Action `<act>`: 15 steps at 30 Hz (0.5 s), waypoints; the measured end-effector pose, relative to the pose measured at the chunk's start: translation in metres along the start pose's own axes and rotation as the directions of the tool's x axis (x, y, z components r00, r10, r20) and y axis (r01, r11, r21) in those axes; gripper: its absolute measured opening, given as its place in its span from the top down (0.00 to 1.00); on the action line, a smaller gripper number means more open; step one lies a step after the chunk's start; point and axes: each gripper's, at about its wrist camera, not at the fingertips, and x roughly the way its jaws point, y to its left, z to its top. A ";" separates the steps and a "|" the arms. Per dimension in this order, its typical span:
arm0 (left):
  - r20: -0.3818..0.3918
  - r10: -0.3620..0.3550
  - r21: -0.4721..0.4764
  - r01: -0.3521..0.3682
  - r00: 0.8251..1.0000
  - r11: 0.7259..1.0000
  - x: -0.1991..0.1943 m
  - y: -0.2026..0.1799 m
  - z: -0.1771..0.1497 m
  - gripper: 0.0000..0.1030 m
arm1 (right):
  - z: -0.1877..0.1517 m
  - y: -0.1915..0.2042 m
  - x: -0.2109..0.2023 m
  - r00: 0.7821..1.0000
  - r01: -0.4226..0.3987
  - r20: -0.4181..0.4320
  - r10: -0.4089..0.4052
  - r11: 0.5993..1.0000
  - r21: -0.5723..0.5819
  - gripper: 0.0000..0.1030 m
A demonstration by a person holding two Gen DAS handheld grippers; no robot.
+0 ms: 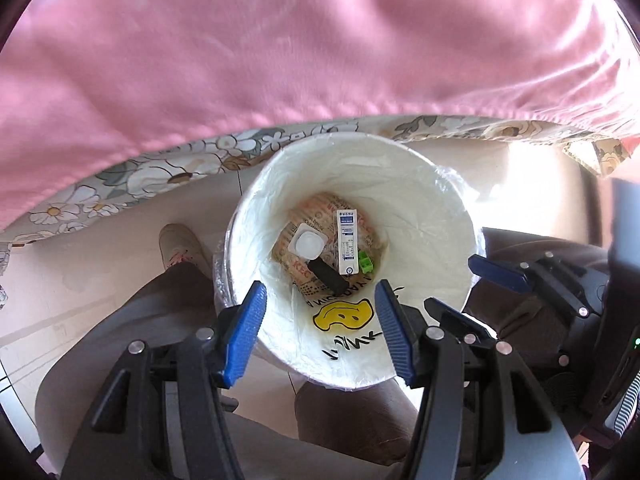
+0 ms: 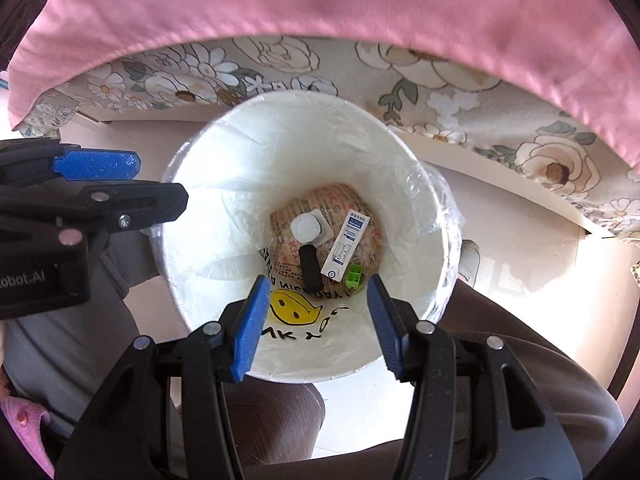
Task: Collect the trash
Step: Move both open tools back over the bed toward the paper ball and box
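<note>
**Both grippers over the lined bin, nothing held**

While both grippers are pointing down into it, the white trash bin (image 1: 420,208) is filling the middle of each wrist view, lined with a clear plastic bag (image 2: 440,200) folded over its rim.

- Left gripper (image 1: 320,316): jaws standing apart, nothing between them, lower centre of its own view.
- Right gripper (image 2: 318,312): jaws likewise apart and empty, lower centre of its own view; also showing at the right edge of the left view.
- Trash is lying at the bin's bottom: a printed paper bag (image 1: 316,208), and on it a white lidded cup (image 1: 307,245), a black cylinder (image 1: 328,278), a long white box (image 1: 346,240) and a small green piece (image 1: 365,262) just beside the box.
- Yellow smiley print (image 2: 294,307) is showing on the near inner wall.
- Pink bedspread (image 1: 280,48) is covering the upper frame, floral sheet (image 2: 440,80) beneath it.
- Person's legs and a shoe (image 1: 176,244) are flanking the bin on the floor.
</note>
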 end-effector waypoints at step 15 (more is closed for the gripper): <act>0.306 0.098 0.028 -0.112 0.947 0.993 -0.144 -0.003 -0.009 0.40 | 0.010 0.019 -0.143 0.969 0.021 0.246 0.004 0.995 -0.099 0.44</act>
